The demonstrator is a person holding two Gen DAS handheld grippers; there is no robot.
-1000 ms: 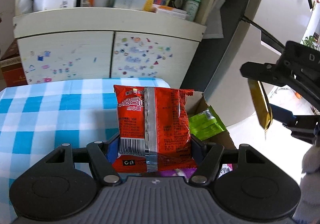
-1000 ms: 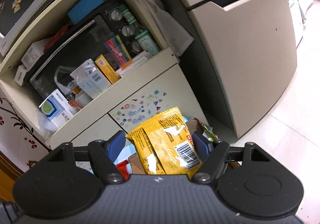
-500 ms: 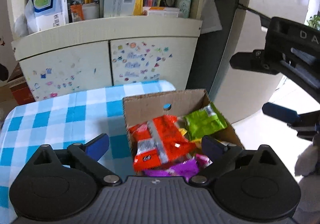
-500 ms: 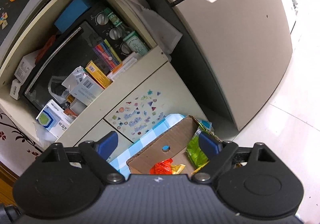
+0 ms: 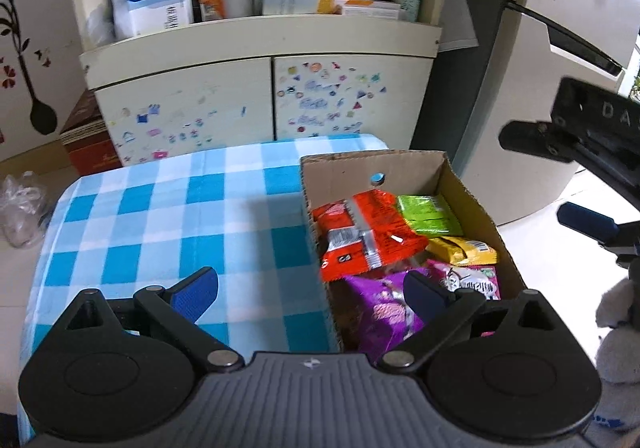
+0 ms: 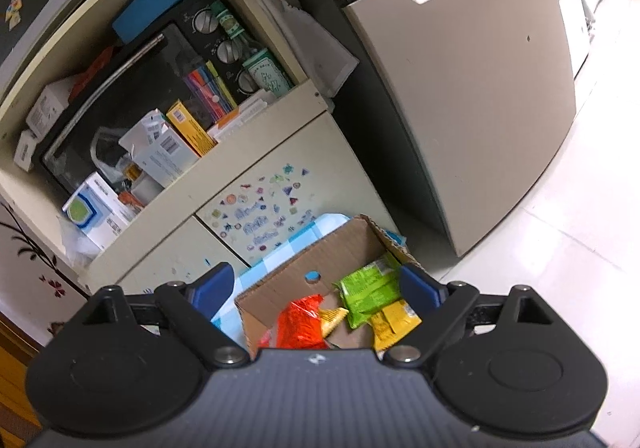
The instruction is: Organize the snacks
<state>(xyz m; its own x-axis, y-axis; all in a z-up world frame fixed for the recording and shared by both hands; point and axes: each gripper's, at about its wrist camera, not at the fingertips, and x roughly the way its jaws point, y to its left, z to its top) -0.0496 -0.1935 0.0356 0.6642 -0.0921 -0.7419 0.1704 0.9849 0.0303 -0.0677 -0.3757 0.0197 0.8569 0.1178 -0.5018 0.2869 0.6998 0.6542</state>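
Both grippers have just let go. The left gripper (image 5: 310,290) stands spread wide with nothing between its pads, hanging over the near left wall of the cardboard box (image 5: 472,187); the red packet (image 5: 364,234) it carried a second ago now lies inside, against that left wall. The right gripper (image 6: 316,286) is opening too, jaws bare, and its yellow packet (image 6: 394,322) has landed by the box's right side, just under the green packet (image 6: 370,288). A purple packet (image 5: 384,312) sits at the near end. The box stands at the right edge of the checked tablecloth (image 5: 160,215), which shows no loose snacks. By my reading, 2 more are sorted.
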